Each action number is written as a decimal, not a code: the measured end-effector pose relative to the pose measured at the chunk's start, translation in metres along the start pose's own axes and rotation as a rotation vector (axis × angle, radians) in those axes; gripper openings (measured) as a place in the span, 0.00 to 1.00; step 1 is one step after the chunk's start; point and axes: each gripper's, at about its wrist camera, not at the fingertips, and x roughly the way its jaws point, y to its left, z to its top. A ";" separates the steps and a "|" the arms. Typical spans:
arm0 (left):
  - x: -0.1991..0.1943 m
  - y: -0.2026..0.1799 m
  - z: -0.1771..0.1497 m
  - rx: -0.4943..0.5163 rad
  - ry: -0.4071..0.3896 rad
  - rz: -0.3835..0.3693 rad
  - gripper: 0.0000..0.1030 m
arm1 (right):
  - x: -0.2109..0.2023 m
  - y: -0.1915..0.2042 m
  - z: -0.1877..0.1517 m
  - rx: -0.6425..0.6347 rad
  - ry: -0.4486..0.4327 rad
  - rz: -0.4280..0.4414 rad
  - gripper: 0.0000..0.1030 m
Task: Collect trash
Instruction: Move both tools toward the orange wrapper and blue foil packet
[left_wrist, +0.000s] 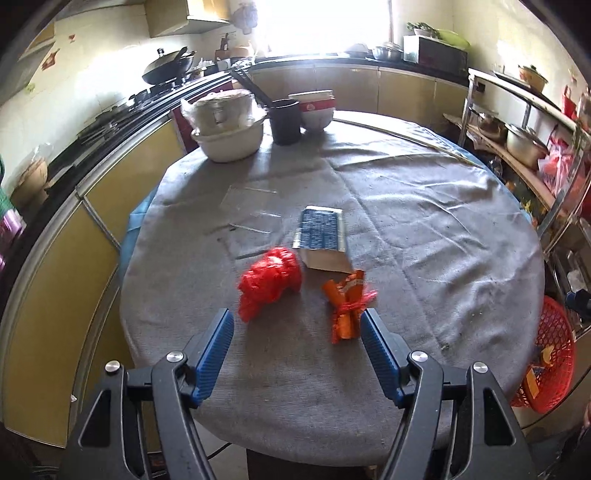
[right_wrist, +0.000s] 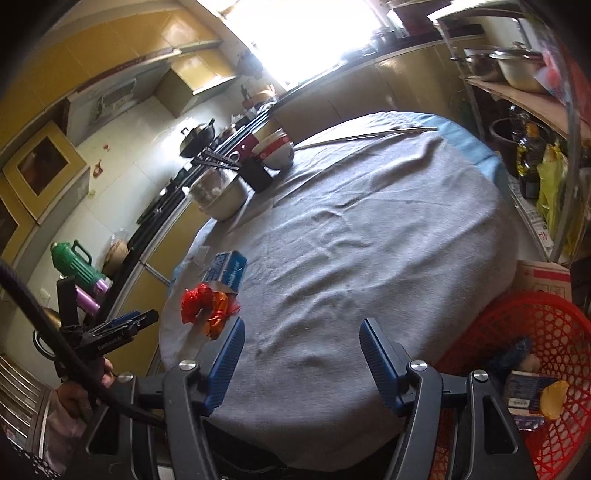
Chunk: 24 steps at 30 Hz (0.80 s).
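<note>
The left gripper (left_wrist: 297, 326) hangs over the near part of the table, its blue pads spread apart with nothing between them. Just beyond its right pad lies an orange wrapper (left_wrist: 346, 309), bunched and tied round the middle with red string; its long axis runs away from the camera, leaning slightly right at the far end. Left of it, apart from it, sits a crumpled red plastic bag (left_wrist: 269, 283), blurred in the picture. Just behind both lies a small blue box (left_wrist: 321, 240), its long side pointing away toward the far edge of the table, its near end facing the wrapper.

The right gripper (right_wrist: 302, 341) is also spread wide and empty, over bare cloth on the other side of the table. Off the table's edge on its right stands a red basket (right_wrist: 546, 332) with some packets already in it.

The round table (left_wrist: 424, 229) is covered with a wrinkled grey cloth. At its far edge stand a white basin (left_wrist: 229, 142), a dark cup (left_wrist: 286, 122) and a red and white bowl (left_wrist: 317, 110). Beyond runs a kitchen counter with yellow cabinets, a wok (left_wrist: 168, 66) on the stove, a bright window, and shelves with pots on the right
</note>
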 end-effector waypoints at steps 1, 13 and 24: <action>0.000 0.008 -0.002 -0.012 -0.004 -0.001 0.69 | 0.004 0.006 0.002 -0.009 0.008 -0.001 0.67; 0.004 0.120 -0.040 -0.178 -0.008 0.003 0.70 | 0.132 0.126 0.020 -0.102 0.221 -0.014 0.67; 0.020 0.151 -0.056 -0.231 0.011 -0.049 0.71 | 0.222 0.151 -0.005 -0.028 0.360 -0.125 0.65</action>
